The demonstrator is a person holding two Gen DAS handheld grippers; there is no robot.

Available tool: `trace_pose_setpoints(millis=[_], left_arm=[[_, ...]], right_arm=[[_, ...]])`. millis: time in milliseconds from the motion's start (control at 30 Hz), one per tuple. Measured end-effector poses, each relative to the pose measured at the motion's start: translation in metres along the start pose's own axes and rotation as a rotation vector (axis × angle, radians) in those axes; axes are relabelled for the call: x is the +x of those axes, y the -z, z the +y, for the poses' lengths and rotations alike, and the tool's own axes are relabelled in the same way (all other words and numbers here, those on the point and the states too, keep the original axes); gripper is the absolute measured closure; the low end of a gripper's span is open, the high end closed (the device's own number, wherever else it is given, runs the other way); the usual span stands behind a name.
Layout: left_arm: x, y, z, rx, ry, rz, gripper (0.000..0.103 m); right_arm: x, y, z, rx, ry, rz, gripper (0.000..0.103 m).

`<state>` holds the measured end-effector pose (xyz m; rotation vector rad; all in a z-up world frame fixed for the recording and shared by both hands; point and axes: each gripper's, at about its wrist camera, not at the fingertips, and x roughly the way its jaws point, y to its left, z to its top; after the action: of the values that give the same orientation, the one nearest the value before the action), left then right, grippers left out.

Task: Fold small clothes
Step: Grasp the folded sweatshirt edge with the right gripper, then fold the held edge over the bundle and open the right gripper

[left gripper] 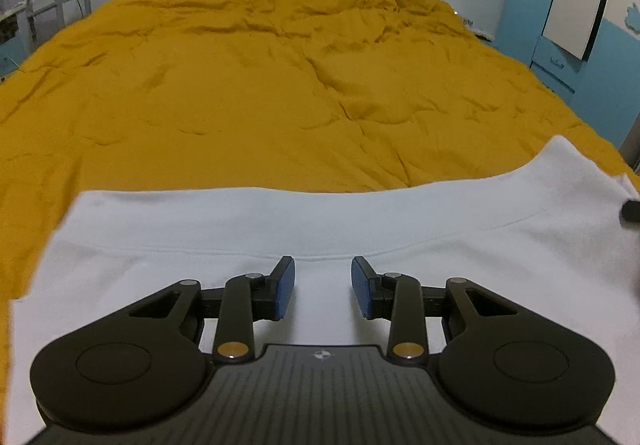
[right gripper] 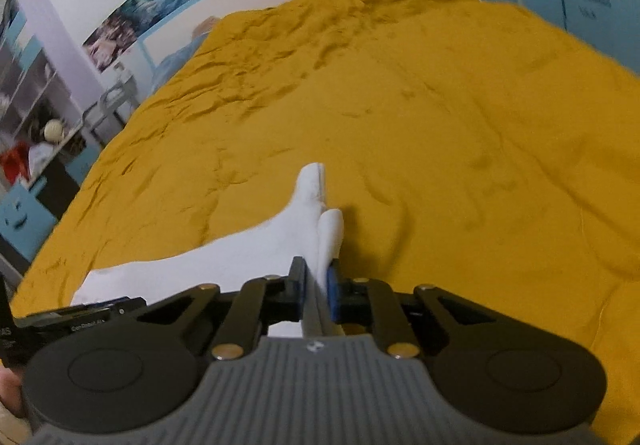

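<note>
pinching a raised edge of the white garment (right gripper: 296, 221), the right gripper (right gripper: 317, 285) has its jaws clenched on the cloth. only the left wrist view shows the garment (left gripper: 304, 221) spread flat on the mustard bedspread (left gripper: 248, 85), the left gripper (left gripper: 323, 287) above it, jaws parted, grasping nothing.

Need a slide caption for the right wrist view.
Right gripper shut on white garment edge, above mustard bedspread.
</note>
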<state>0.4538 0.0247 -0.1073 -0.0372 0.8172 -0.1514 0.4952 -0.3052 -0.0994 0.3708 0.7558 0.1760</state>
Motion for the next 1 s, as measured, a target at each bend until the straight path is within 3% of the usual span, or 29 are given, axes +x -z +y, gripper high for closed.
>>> trace_pose_setpoints(millis=[133, 300, 600, 733, 1000], left_arm=[[-0.036, 0.003, 0.022, 0.008, -0.024, -0.020, 0.062], [-0.082, -0.002, 0.072, -0.076, -0.041, -0.036, 0.062], [-0.144, -0.002, 0.138, -0.132, -0.091, -0.056, 0.062], [-0.145, 0.011, 0.160, -0.184, -0.081, -0.051, 0.062], [-0.115, 0.041, 0.188, -0.288, -0.082, 0.005, 0.063]], right_arm=[[-0.011, -0.012, 0.035, 0.023, -0.064, 0.008, 0.098], [-0.014, -0.024, 0.084, 0.121, -0.156, 0.045, 0.098], [0.007, -0.016, 0.226, 0.081, -0.257, 0.097, 0.098], [0.028, 0.002, 0.283, 0.071, -0.267, 0.151, 0.098], [0.076, 0.033, 0.368, -0.039, -0.213, 0.163, 0.099]])
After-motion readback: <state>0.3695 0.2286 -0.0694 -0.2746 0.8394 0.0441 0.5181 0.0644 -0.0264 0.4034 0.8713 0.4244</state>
